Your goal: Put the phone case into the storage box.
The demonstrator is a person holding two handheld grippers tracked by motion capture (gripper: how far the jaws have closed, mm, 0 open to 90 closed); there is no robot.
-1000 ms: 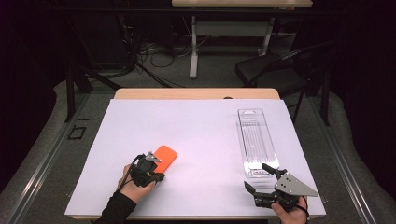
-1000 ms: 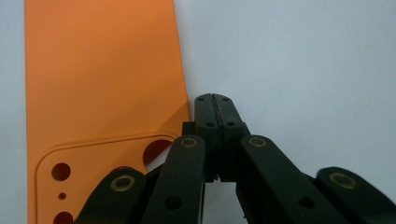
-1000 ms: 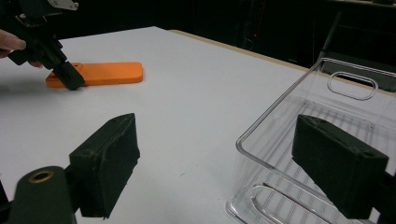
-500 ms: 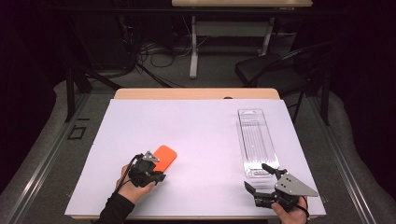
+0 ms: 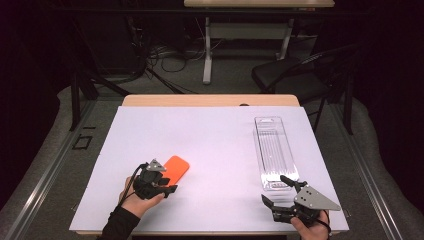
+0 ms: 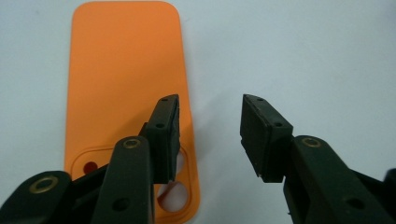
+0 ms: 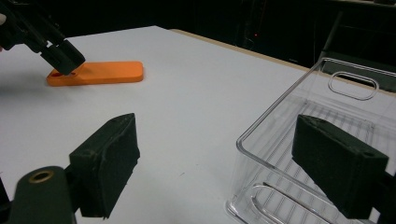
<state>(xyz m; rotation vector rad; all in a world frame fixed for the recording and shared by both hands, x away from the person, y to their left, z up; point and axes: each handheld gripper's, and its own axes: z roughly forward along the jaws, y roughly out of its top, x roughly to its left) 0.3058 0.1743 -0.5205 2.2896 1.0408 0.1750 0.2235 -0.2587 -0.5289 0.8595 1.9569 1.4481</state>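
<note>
An orange phone case [image 5: 176, 167] lies flat on the white table cover, camera cut-out towards my left gripper [image 5: 167, 180]. In the left gripper view the case [image 6: 126, 74] fills the left side. My left gripper [image 6: 211, 100] has just been opening. One jaw hangs over the case's near end, the other over bare table, and nothing is pinched between them. My right gripper [image 5: 275, 190] rests open at the near end of a clear plastic container [image 5: 274, 147]. In the right gripper view, its own jaws [image 7: 215, 123] stand wide beside the container's rim [image 7: 275, 105].
The white cover [image 5: 215, 140] spans a wooden table whose far edge [image 5: 210, 100] shows beyond it. Past the table stand a dark chair [image 5: 295, 75], another table's legs and cables on the floor. The right gripper view shows the orange case [image 7: 98, 72] far off to the left.
The left gripper's jaws have spread apart at the near end of the orange case, which lies where it was. The right gripper has stayed still.
</note>
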